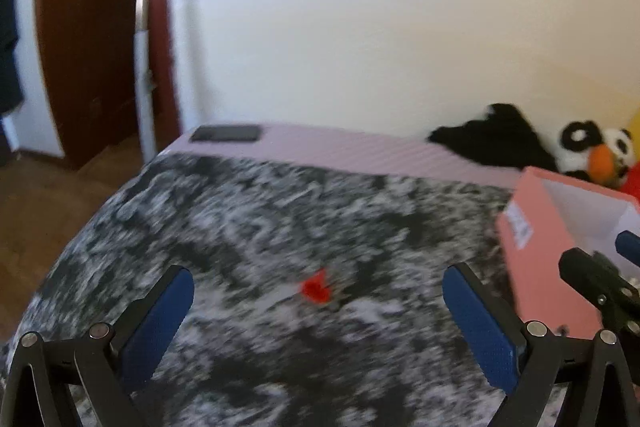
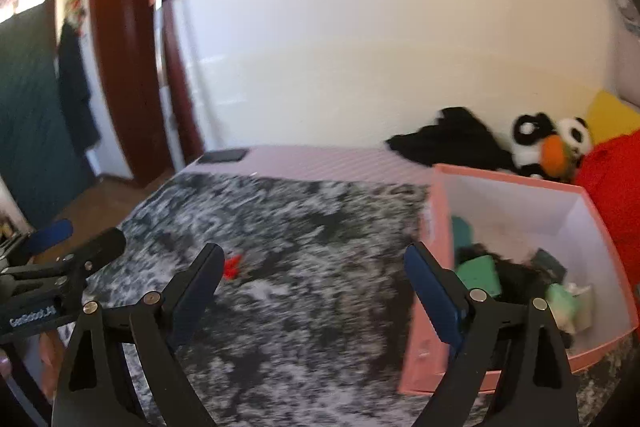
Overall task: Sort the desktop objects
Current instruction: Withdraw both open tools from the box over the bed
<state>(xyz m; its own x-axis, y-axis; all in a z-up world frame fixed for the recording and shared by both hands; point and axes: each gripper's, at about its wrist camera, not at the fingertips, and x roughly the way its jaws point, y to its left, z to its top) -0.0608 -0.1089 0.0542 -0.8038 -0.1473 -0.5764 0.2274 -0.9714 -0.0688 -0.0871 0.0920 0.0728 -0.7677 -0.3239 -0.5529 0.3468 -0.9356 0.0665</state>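
A small red object [image 1: 317, 289] lies on the black-and-white mottled cloth [image 1: 248, 227]; it also shows in the right wrist view [image 2: 233, 265]. My left gripper [image 1: 318, 311] is open and empty, hovering just before the red object. My right gripper [image 2: 314, 285] is open and empty, to the right of the red object and beside the pink box [image 2: 424, 331]. The pink box [image 1: 536, 267] is open and holds several green, black and white items [image 2: 480, 273]. The right gripper's tip [image 1: 592, 271] shows at the left view's right edge.
A dark phone [image 1: 225, 133] lies on the pink surface [image 1: 360, 151] behind the cloth. Black cloth [image 1: 496, 139], a panda plush [image 1: 600, 151] and a red cushion [image 2: 616, 187] sit at the back right. A brown door [image 1: 92, 27] and wooden floor are left.
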